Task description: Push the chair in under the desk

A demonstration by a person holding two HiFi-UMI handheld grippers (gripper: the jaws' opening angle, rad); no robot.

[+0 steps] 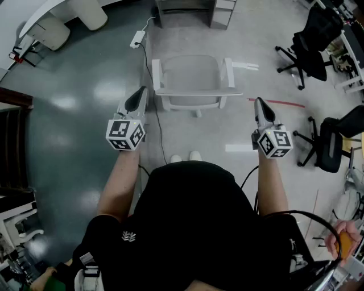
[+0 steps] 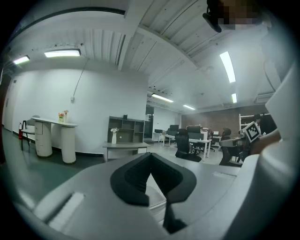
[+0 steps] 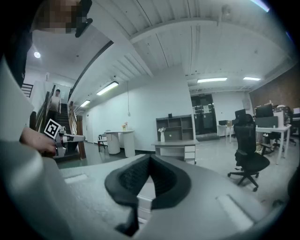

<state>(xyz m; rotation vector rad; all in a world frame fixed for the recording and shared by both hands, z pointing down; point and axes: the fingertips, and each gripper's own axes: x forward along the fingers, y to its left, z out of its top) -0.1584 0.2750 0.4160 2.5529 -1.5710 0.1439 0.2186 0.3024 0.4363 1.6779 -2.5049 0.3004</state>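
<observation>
The floor [image 1: 74, 113] is glossy green to the left of the chair [image 1: 190, 79] and pale grey under it and to its right. Beyond the chair stands the grey desk [image 1: 222, 14], with a strip of bare floor between them, so the chair is not yet under it. The chair is white, with an armrest on each side and its back towards the person. Two black office chairs [image 1: 310, 37] stand well off to its right.

The left claw [image 1: 136, 101] is held just off the chair's near left corner and the right claw [image 1: 263, 108] off its near right corner, both apart from it. Each claw's jaws are pressed together with nothing between them. A white power strip [image 1: 137, 38] lies on the floor beyond the chair's left side.
</observation>
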